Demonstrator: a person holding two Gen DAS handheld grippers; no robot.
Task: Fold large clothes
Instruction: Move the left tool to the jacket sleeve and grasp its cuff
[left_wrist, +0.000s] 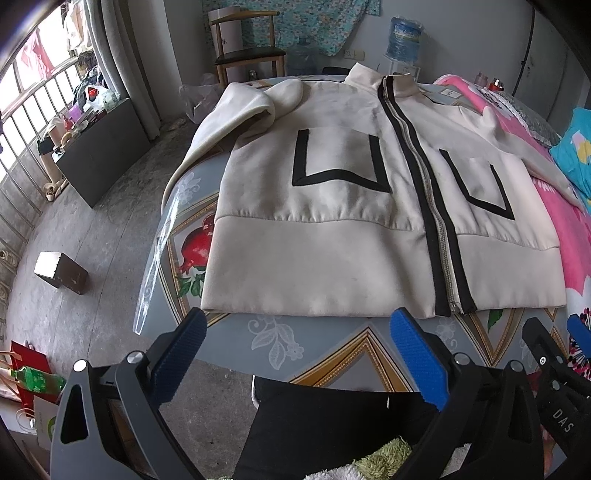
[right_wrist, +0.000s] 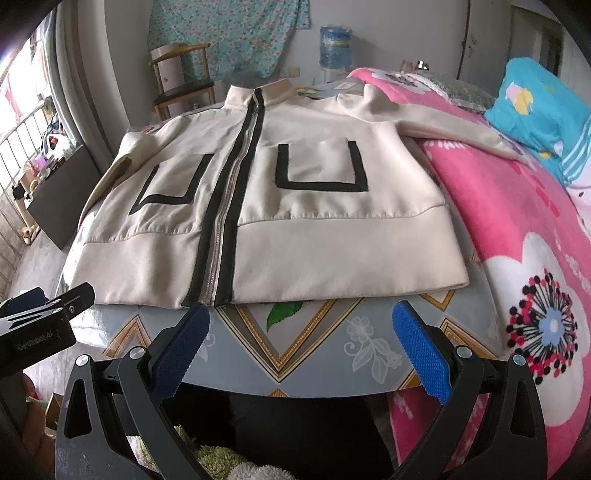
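Both tools spread wide, empty, just short of jacket (left_wrist: 332, 240) hem.

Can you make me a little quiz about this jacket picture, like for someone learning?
1. True or false: the jacket lies front side up on the table with its zipper closed.
2. Which sleeve is folded over onto the jacket's chest? A) the sleeve on the window side B) the sleeve that reaches onto the pink blanket C) both
3. Fill in: the left gripper and the right gripper are both ____, holding nothing.

Key: 1 true; 2 A; 3 open
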